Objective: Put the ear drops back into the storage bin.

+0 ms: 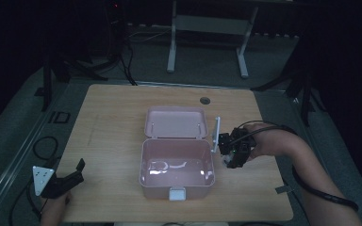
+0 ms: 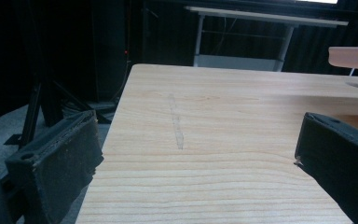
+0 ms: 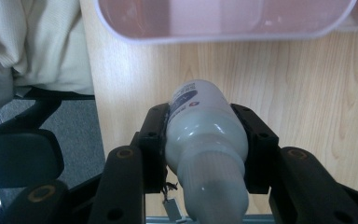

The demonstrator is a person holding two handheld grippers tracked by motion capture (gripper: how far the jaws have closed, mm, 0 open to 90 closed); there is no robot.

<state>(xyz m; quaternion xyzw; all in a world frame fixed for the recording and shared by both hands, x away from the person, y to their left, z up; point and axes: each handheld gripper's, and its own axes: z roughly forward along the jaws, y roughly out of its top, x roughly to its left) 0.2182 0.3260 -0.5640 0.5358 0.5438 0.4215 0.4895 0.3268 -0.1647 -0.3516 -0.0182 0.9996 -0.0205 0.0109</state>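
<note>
The small white plastic bottle with a dark label [image 3: 205, 135] sits clamped in the right gripper [image 3: 205, 149] just beside the open pink plastic box [image 1: 176, 165] on the wooden surface [image 1: 113, 141], left gripper [image 2: 191, 158] open and idle, and that smooth rounded body could slip before clearing the rim.

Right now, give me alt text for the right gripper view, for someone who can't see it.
The right gripper clamps a white squeeze bottle between its black jaws above a light wooden table. An open pink box lies just beyond the bottle.
</note>
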